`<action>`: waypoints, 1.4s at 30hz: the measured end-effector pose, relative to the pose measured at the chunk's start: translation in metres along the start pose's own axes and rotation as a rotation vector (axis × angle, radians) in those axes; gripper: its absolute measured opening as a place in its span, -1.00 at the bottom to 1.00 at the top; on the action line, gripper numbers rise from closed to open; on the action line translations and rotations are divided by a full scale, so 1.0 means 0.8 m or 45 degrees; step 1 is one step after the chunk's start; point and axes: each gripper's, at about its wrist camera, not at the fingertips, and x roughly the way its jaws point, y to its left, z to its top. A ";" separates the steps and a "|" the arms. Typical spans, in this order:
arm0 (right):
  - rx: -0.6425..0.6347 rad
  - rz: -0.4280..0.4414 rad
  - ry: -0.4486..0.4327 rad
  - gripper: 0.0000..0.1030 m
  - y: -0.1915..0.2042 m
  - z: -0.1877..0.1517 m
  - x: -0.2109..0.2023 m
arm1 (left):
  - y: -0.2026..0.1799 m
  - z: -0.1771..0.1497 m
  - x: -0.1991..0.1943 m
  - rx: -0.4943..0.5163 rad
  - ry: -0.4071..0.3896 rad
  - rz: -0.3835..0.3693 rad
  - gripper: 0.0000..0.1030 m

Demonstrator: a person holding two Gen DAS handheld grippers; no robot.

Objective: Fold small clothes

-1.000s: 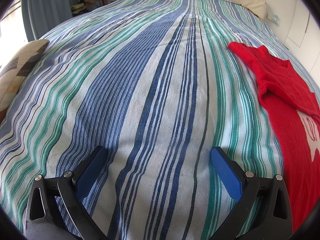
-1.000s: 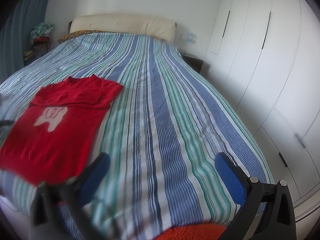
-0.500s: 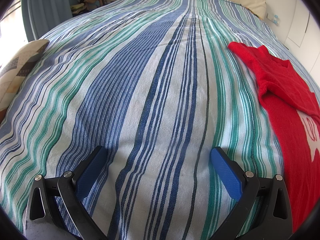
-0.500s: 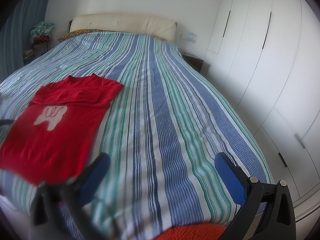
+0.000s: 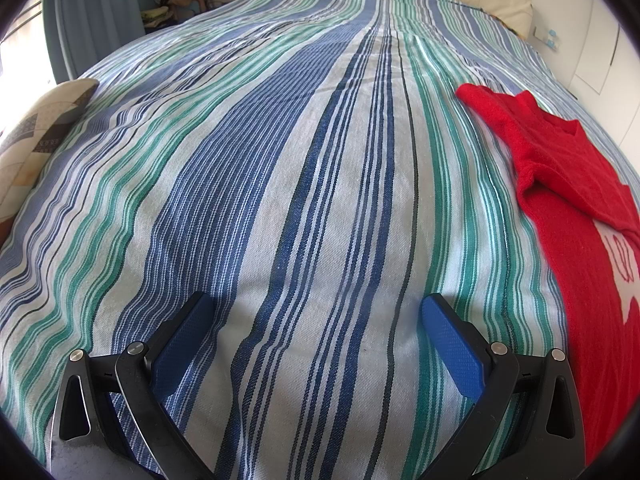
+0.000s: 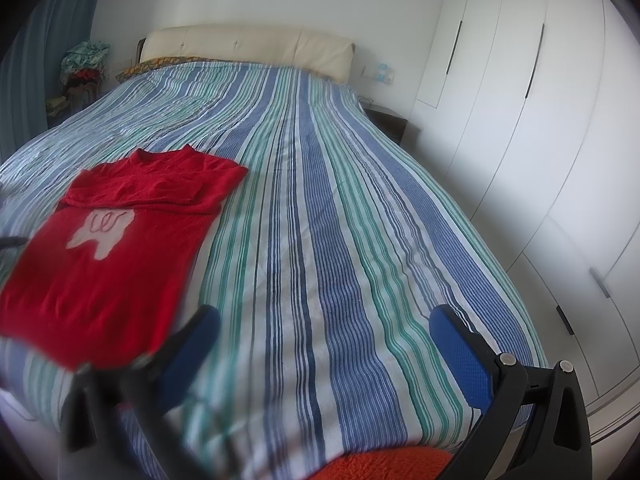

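So the red sweater [image 6: 112, 248] is lying flat on the striped bedspread [image 6: 320, 240], toward the left side of the bed in the right wrist view, neck pointing at the headboard [image 6: 244, 46]. Both sleeves look to be folded in across the chest already, sitting just above the pale tooth-shaped patch [image 6: 102, 230]. My read is that the step in hand is the bottom-to-top fold.

The left hand-held gripper [image 5: 316, 324] is spread wide with nothing in it, hovering low over bare bedspread, with the sweater off to its right. The right hand-held gripper [image 6: 324, 328] is also wide open and empty, sitting higher near the foot of the bed, sweater to its left. Neither one is touching the sweater.

How I'd do it:
- Bring each gripper to a bottom corner of the hem, left on the left corner, right on the right.
- Pinch both layers of knit, not only the top one, or the back stays behind. Watch you don't grab the bedspread too.
- Lift both corners together and level, carry them up toward the neck, and lay the hem on the folded sleeves.
- Keep it slow. The knit looks soft, so uneven pulling will probably skew it or drag the sleeves loose.
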 end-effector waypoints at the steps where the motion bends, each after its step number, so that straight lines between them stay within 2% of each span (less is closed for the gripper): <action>1: 0.001 0.000 0.000 1.00 0.000 0.000 0.000 | 0.000 0.000 0.000 0.000 0.000 0.000 0.99; 42: -0.001 0.024 0.007 1.00 0.002 0.000 -0.001 | 0.000 0.000 0.000 0.000 0.000 -0.001 0.99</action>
